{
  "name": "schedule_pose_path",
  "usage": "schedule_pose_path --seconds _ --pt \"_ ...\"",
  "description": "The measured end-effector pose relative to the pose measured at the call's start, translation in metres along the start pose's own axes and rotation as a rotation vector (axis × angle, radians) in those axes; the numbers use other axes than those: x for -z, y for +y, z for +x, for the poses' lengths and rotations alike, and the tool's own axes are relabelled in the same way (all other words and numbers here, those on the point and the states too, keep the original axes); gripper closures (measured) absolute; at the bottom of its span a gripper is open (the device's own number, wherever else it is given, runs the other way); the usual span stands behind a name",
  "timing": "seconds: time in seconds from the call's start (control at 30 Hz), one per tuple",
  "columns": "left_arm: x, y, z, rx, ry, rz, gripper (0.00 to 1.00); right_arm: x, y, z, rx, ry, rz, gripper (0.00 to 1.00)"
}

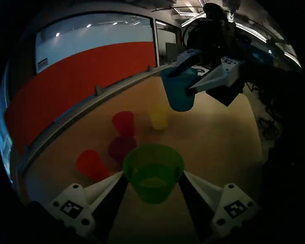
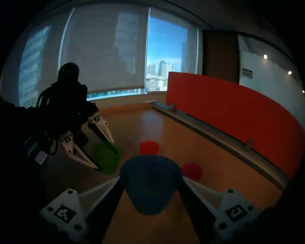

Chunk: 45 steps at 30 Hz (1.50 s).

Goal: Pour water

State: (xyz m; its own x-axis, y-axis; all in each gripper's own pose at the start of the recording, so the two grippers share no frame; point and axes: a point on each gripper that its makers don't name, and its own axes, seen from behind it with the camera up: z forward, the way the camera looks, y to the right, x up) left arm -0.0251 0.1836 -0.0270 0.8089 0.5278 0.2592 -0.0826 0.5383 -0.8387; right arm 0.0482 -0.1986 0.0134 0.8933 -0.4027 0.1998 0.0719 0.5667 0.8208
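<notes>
Holding the green cup (image 1: 153,181) upright between its jaws, the left gripper (image 1: 153,175) faces the right gripper (image 2: 150,181), whose jaws press on the blue cup (image 2: 149,191), also nearly upright and apart from the green one, so pouring seems not yet begun.

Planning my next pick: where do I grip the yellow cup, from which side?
On the yellow cup, probably the side wall just under the rim, coming level from its near side in the left gripper view: it seems upright, tapering downward, with a red cup beside it.
</notes>
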Motion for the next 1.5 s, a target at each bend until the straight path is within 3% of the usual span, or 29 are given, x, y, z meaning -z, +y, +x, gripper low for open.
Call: schedule_pose_path --seconds 0.6,0.9,1.5 --pt "-0.023 -0.003 -0.031 -0.004 -0.144 -0.022 0.17 -0.022 -0.004 -0.049 0.019 -0.151 0.042 0.09" --pt "-0.029 -0.005 -0.042 -0.001 -0.178 -0.032 0.17 -0.032 -0.006 -0.072 0.054 -0.22 0.051 0.09" --pt "-0.042 -0.008 -0.057 0.024 -0.196 -0.05 0.17 -0.051 -0.008 -0.091 0.046 -0.245 0.06 0.09"
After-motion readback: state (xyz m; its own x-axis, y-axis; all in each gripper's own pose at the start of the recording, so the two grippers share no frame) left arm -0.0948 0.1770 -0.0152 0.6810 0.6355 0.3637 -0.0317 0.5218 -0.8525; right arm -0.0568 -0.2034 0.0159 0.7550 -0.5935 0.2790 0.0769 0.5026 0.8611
